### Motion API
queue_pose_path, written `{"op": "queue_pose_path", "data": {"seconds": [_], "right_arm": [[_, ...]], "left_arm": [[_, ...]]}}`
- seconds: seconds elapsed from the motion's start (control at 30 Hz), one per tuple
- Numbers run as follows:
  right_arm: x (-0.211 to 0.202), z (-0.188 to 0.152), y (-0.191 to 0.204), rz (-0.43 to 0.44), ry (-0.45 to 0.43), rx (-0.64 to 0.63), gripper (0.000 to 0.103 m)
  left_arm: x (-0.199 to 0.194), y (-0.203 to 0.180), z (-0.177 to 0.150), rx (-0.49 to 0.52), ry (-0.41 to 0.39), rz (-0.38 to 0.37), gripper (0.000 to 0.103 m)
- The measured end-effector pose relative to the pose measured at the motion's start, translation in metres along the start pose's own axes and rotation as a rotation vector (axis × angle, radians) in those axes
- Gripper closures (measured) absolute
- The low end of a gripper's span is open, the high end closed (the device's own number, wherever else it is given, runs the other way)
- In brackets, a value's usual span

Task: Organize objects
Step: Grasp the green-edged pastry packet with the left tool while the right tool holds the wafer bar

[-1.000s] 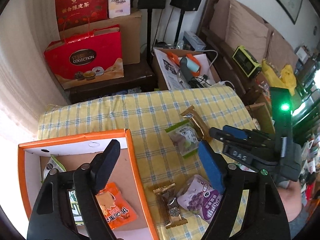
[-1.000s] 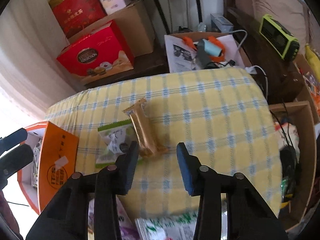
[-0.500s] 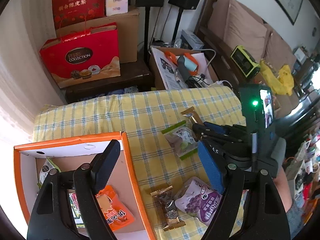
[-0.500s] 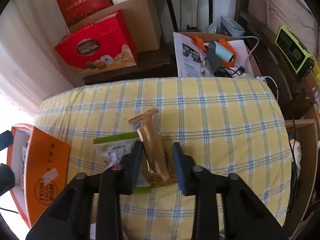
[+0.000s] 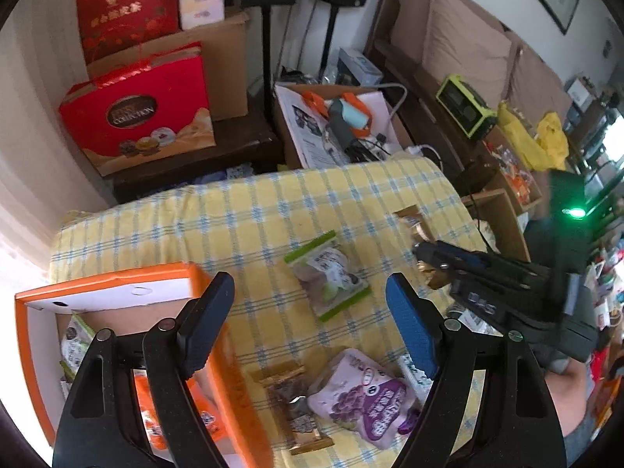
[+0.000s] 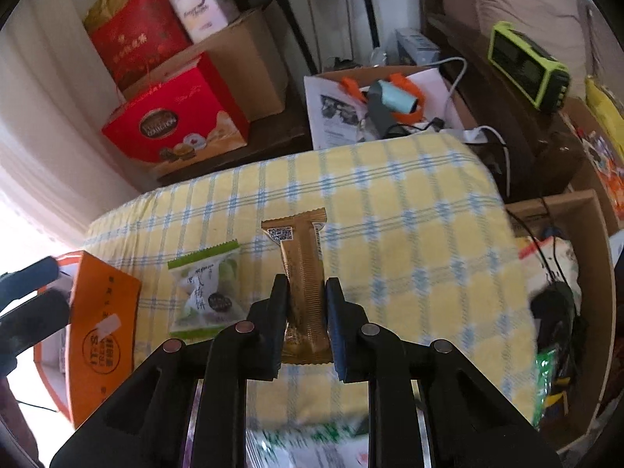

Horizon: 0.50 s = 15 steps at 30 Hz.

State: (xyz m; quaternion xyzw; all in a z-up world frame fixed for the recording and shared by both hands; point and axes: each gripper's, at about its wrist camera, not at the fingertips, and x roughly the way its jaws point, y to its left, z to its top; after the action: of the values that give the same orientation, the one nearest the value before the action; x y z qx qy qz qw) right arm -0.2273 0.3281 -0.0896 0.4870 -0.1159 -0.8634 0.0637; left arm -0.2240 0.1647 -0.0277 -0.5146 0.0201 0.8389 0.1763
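My right gripper (image 6: 303, 292) is shut on a long gold snack bar (image 6: 302, 273) and holds it lifted above the yellow checked cloth (image 6: 390, 234). In the left wrist view the right gripper (image 5: 423, 251) shows with the bar (image 5: 415, 224) in its tips. A green-edged snack packet (image 5: 327, 277) lies mid-table, also in the right wrist view (image 6: 204, 288). My left gripper (image 5: 310, 312) is open and empty over the orange box (image 5: 109, 284), which holds several snack packets. A brown candy packet (image 5: 294, 405) and a purple grape packet (image 5: 360, 394) lie near me.
Red gift boxes (image 5: 136, 113) and cardboard cartons stand behind the table. An open carton with papers and an orange tool (image 5: 343, 113) sits at the back. A wooden crate (image 6: 561, 273) with bags stands to the right of the table.
My right gripper closed on the gold bar and lifted it off the cloth, away from the green packet. My left gripper stayed open by the orange box.
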Motion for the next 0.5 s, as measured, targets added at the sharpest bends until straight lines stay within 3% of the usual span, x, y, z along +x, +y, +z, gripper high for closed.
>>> {"op": "queue_pose_path", "data": {"seconds": [0.43, 0.5], "right_arm": [[-0.059, -0.019, -0.036, -0.016, -0.044, 0.034, 0.084], [-0.063, -0.019, -0.039, -0.018, -0.053, 0.036, 0.084]], "left_arm": [[0.05, -0.036, 0.007, 0.02, 0.061, 0.021, 0.026], [0.06, -0.04, 0.008, 0.029, 0.069, 0.049, 0.032]]}}
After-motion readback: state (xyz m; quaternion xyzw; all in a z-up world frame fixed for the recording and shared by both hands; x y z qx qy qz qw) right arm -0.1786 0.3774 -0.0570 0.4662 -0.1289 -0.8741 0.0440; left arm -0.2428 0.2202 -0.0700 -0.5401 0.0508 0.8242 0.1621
